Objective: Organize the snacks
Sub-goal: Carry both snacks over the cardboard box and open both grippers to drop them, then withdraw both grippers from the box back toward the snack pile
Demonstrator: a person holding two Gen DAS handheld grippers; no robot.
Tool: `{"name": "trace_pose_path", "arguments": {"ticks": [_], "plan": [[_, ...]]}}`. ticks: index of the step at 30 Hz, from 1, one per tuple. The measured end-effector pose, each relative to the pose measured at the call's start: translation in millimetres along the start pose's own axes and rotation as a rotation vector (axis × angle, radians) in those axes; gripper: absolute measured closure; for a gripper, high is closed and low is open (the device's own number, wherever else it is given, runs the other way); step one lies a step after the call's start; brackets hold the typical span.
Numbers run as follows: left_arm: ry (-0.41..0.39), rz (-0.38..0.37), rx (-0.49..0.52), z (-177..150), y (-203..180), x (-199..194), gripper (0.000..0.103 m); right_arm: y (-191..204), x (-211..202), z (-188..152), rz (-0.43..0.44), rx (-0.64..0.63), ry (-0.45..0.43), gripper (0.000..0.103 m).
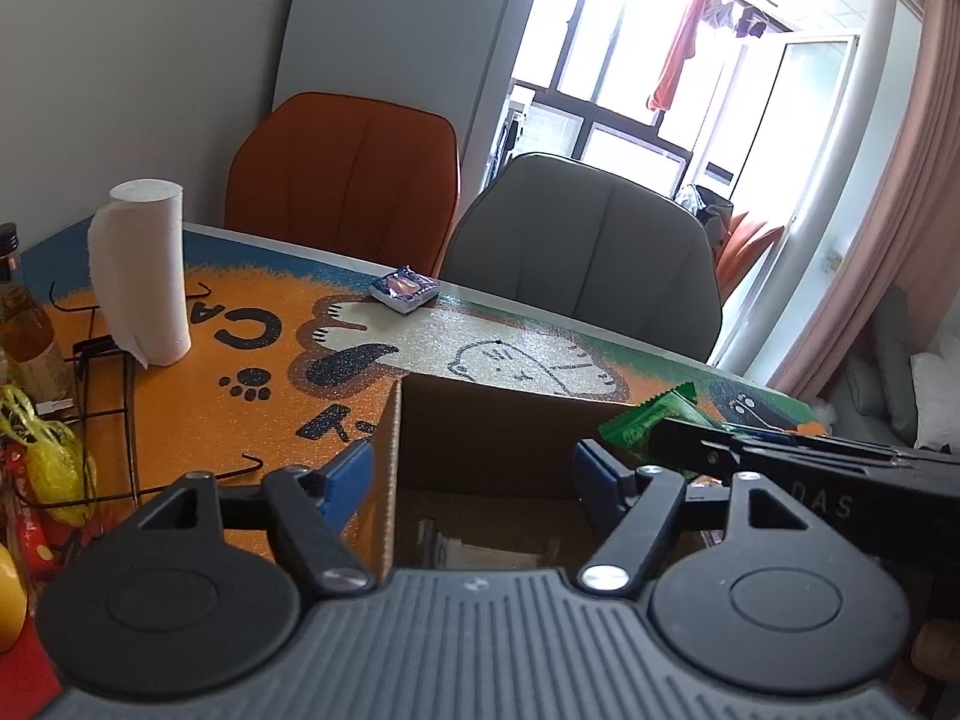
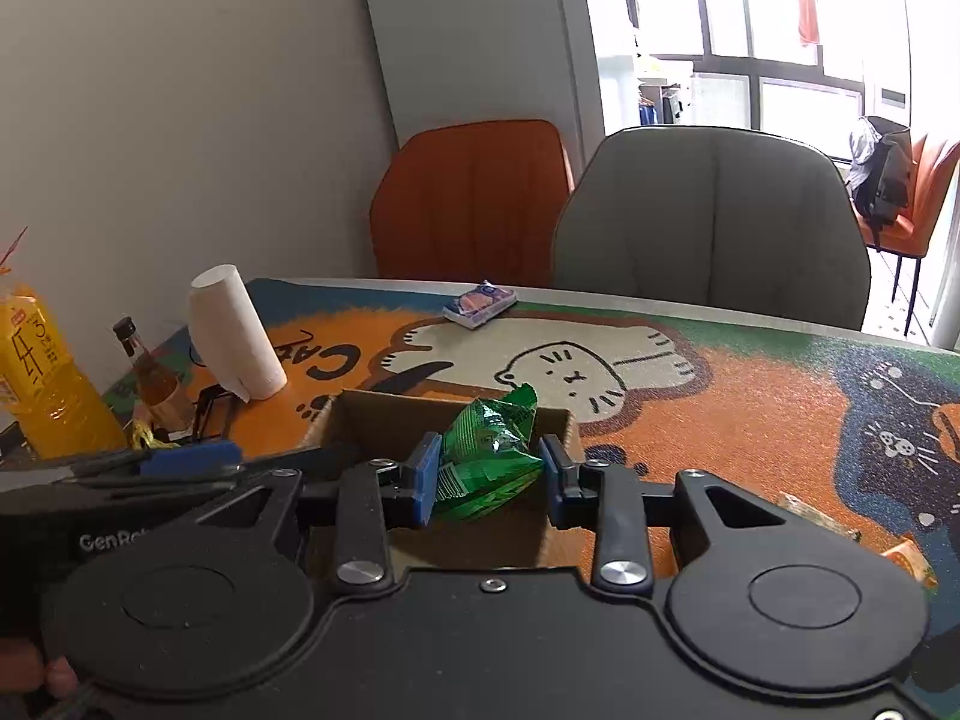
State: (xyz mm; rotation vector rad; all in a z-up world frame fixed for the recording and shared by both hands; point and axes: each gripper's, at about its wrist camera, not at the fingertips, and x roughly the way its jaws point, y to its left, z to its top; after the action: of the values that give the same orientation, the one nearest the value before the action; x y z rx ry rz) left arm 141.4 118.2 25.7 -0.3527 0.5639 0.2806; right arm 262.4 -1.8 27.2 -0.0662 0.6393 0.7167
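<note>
An open cardboard box (image 1: 510, 438) stands on the cat-print mat, and both grippers hover over it. My left gripper (image 1: 474, 468) is open, its blue pads wide apart with nothing between them. My right gripper (image 2: 489, 474) is shut on a crinkled green snack packet (image 2: 492, 456), held just above the box (image 2: 390, 402); the packet (image 1: 654, 420) also shows at the right of the left wrist view. A small blue snack packet (image 1: 403, 289) (image 2: 480, 303) lies near the table's far edge. The box's inside is mostly hidden.
A paper towel roll (image 2: 234, 336) stands at the left, beside a small brown bottle (image 2: 150, 378), a yellow drink bottle (image 2: 36, 372) and a black wire rack (image 1: 108, 408). An orange chair (image 1: 348, 180) and a grey chair (image 1: 582, 246) stand behind the table. Loose packets (image 2: 816, 516) lie on the mat at the right.
</note>
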Motion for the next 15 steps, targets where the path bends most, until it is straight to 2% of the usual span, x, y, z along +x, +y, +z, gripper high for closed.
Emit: {"name": "trace_pose_path", "arguments": {"ticks": [1,4,7,11,15], "plan": [[-0.003,0.006,0.0,-0.5,0.8,-1.7,0.026,1.6,0.8,1.1,0.008,-0.005,0.003,0.069],[-0.013,0.02,-0.006,-1.8,2.4,-6.0,0.019,2.7,-2.5,1.5,-0.005,-0.01,-0.004,0.056],[-0.014,0.011,-0.04,-4.0,4.5,-8.8,0.012,-2.3,-7.8,-1.5,-0.015,0.004,0.0,0.051],[-0.004,0.0,-0.07,-7.3,6.0,-9.5,0.011,-13.9,-17.2,-8.9,-0.034,0.026,0.002,0.043],[-0.002,0.052,-0.056,-10.6,-0.8,-12.5,0.01,-23.9,-29.6,-17.0,-0.049,0.04,0.001,0.032]]}}
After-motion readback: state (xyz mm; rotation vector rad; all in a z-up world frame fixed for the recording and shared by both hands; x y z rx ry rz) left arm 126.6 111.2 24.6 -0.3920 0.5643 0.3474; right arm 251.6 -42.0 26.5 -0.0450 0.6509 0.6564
